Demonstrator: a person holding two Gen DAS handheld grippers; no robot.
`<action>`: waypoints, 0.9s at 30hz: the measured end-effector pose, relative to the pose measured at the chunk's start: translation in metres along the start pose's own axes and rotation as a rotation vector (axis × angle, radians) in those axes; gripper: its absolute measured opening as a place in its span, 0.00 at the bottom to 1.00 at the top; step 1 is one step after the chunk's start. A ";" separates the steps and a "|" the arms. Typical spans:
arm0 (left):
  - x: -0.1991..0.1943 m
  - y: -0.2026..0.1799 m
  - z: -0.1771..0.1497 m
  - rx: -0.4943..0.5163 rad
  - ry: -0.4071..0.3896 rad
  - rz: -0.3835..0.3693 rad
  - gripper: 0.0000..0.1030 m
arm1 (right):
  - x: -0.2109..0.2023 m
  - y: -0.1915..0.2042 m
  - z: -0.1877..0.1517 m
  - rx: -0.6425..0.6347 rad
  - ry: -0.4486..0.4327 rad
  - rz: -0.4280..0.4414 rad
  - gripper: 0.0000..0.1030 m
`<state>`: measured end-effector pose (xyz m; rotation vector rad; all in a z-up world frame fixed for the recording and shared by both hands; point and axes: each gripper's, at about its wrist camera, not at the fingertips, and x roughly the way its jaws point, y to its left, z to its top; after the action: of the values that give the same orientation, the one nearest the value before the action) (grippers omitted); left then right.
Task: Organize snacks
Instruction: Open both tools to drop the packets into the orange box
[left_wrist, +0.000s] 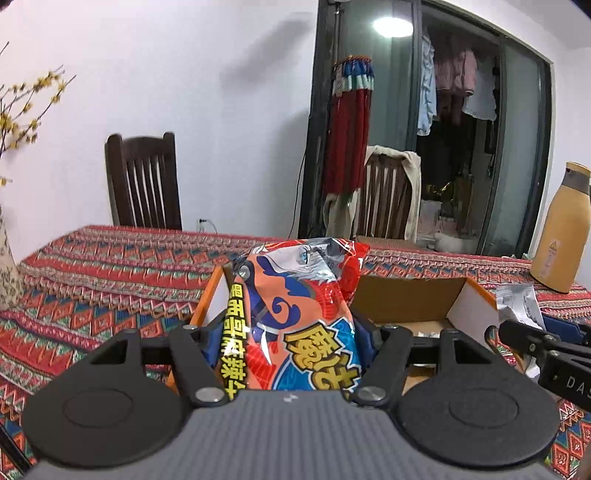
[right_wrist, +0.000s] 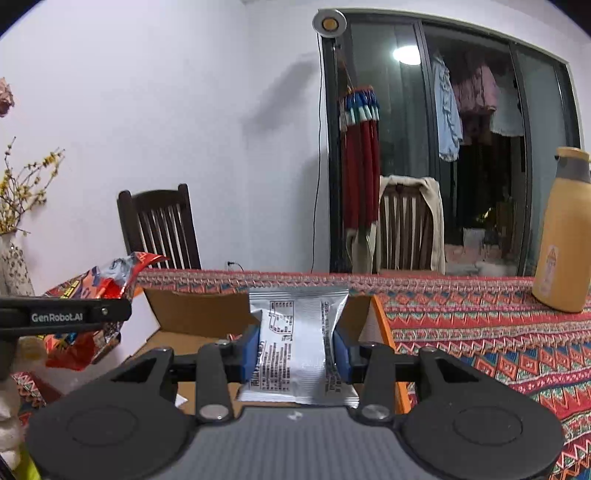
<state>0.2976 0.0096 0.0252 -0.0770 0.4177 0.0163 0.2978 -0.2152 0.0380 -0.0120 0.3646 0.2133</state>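
Snacks: two packets, one in each gripper, both held over an open cardboard box that stands on a table with a patterned red cloth.
Left gripper: its two fingers are closed on a large red and orange snack bag with yellow lettering; the blue pads press on the lower half of the bag from both sides.
Red bag, place: it stands upright between the fingers, and its crumpled top rises well above the fingertips, in front of the far left wall of the box.
Right gripper: its fingers are closed on a small silver packet with black print; the blue pads dent it on the left and right edges.
Silver packet, place: upright between the fingers; its top edge passes beyond the fingertips and its bottom edge lies close to the gripper body, with the floor of the box below it.
Two grippers: side by side, near each other; each one shows at the edge of the other's view.
Beyond the fingers: a yellow bottle stands on the cloth to the right, well apart from the box.
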 end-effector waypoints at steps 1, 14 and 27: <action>0.000 0.004 -0.003 -0.003 0.001 0.001 0.64 | 0.001 0.000 -0.002 -0.003 0.006 -0.002 0.40; -0.016 0.013 -0.004 -0.059 -0.083 0.027 1.00 | -0.012 -0.003 -0.005 0.025 -0.032 -0.020 0.87; -0.014 0.015 -0.005 -0.067 -0.069 0.035 1.00 | -0.016 -0.005 -0.008 0.044 -0.051 -0.038 1.00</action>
<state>0.2819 0.0241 0.0254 -0.1350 0.3500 0.0672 0.2810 -0.2240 0.0360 0.0298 0.3177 0.1680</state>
